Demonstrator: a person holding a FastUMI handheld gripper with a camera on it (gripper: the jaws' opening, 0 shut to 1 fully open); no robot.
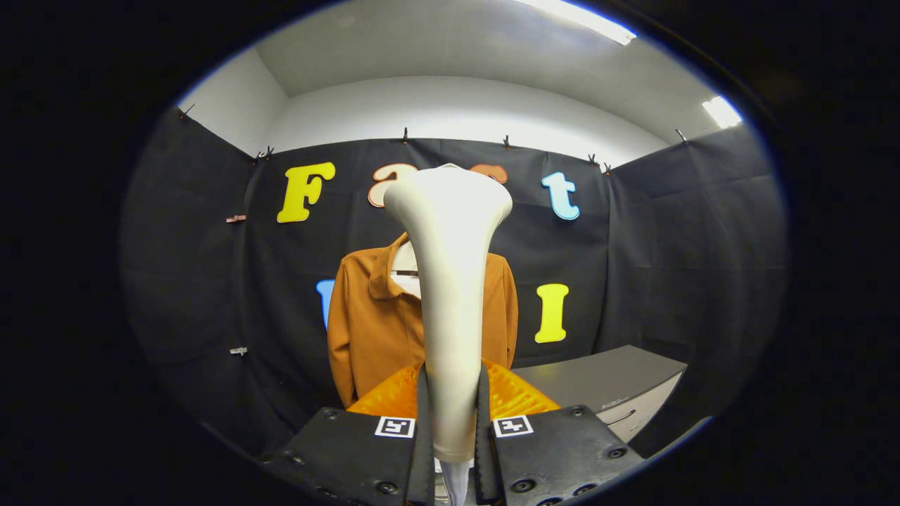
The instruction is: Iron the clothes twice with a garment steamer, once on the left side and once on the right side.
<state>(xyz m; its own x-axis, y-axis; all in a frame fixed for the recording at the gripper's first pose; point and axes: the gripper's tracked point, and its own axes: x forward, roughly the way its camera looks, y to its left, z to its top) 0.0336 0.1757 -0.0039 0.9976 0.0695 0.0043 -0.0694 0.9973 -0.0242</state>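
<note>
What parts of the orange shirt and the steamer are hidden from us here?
- Orange shirt: its middle is hidden behind the steamer in the gripper view.
- Shirt hem: covered by the gripper, shut on the steamer.
- Steamer's face: turned away, so any steam cannot be seen.

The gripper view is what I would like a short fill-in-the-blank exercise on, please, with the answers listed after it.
1. The steamer stands upright, clamped between the two ____ of the gripper.
2. The garment hanging beyond the steamer is a ____ shirt.
3. The shirt hangs in front of a black ____ wall.
4. The grey cabinet stands to the ____ of the shirt.

Answers: fingers; brown; cloth; right
</note>
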